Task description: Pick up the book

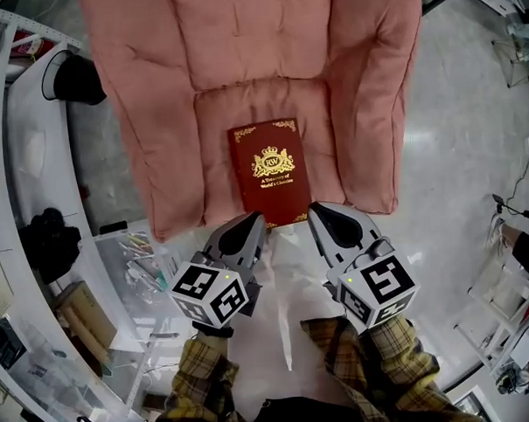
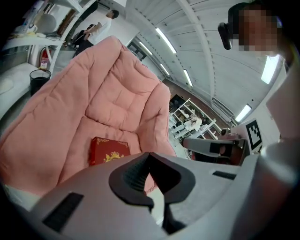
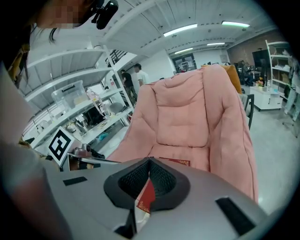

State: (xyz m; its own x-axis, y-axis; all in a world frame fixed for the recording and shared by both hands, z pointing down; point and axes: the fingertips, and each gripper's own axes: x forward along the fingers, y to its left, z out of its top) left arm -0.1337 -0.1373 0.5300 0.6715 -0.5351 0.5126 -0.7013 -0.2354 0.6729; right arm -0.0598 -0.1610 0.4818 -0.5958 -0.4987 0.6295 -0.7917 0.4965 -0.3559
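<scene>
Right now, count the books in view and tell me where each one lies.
1. The book lies flat on the seat of the pink chair, near its front edge. More could be hidden in the clutter on the shelves.

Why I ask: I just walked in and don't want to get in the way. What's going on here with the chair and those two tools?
A person in yellow plaid sleeves holds one tool in each hand over a pink padded fabric armchair. A dark red hardcover book with a gold crest lies flat on the seat. The left tongs and right tongs are both closed and empty, tips at the book's near edge. The book has not been picked up yet.
</scene>
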